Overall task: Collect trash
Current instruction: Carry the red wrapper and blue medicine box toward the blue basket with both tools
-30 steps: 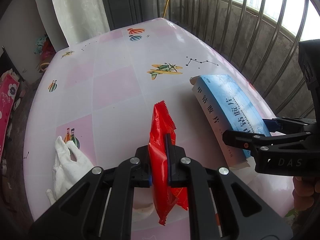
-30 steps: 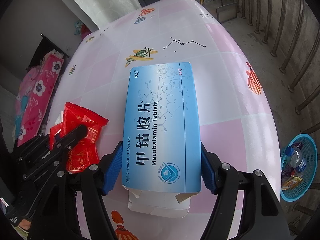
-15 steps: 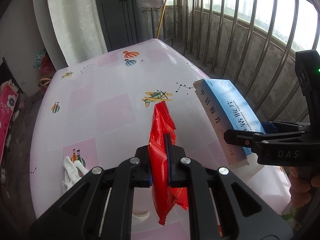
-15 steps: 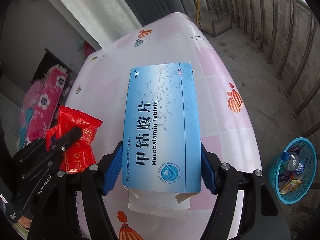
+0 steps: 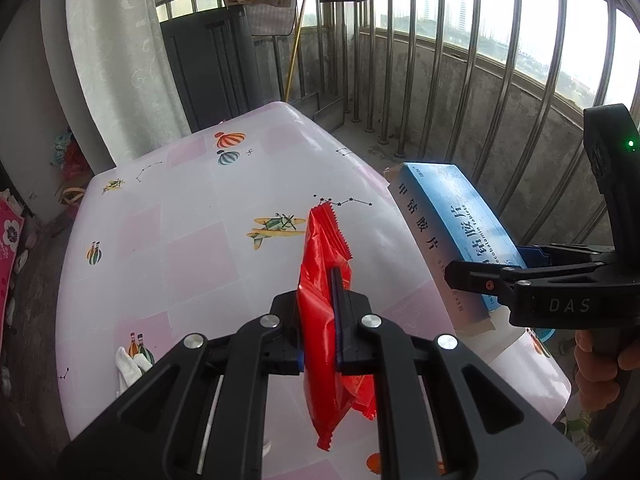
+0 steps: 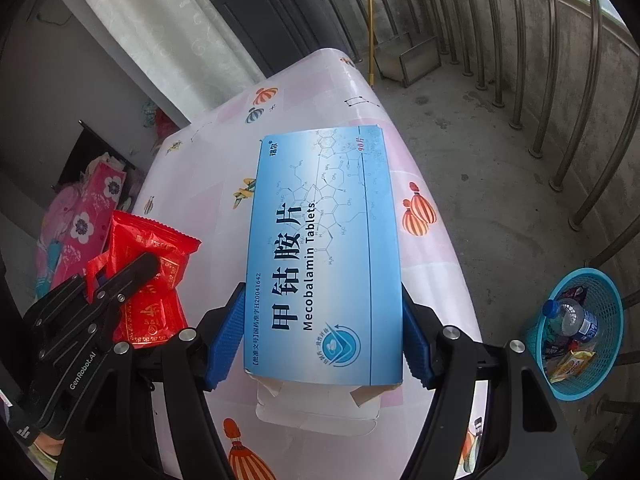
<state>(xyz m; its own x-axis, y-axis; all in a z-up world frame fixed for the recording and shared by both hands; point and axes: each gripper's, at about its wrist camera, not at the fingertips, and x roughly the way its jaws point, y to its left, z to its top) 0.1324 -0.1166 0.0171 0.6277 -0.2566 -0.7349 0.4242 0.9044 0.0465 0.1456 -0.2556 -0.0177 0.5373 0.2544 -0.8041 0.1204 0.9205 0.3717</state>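
Between the black jaws of the left gripper (image 5: 319,334), nearest the left wrist camera, a red snack wrapper (image 5: 326,304) is pinched flat, the jaws closed down almost together on it; its serrated top edge stands up past the fingertips and its lower end hangs below them, clear of the table (image 5: 192,248). Just to the right in that view, the right gripper (image 6: 322,338) holds a blue medicine box (image 6: 326,240) printed "Mecobalamin Tablets"; its blue-padded jaws stand wide and press on the box's two long sides. The box's near end is torn open, with a loose flap showing under it. A person's fingers (image 5: 600,364) wrap the right gripper's handle at the frame edge.

Below both grippers lies the table, covered in a white and pink checked cloth printed with balloons, aeroplanes and star patterns. A crumpled white tissue (image 5: 130,364) rests on its near left part, partly hidden by the left gripper.

Off the table's right side, on the concrete floor, stands a blue mesh waste basket (image 6: 600,364) with a plastic bottle (image 6: 572,316) and wrappers inside. Farther back, steel railing bars (image 5: 476,80) run around the balcony, and a white curtain (image 5: 116,60) hangs beside a dark door.
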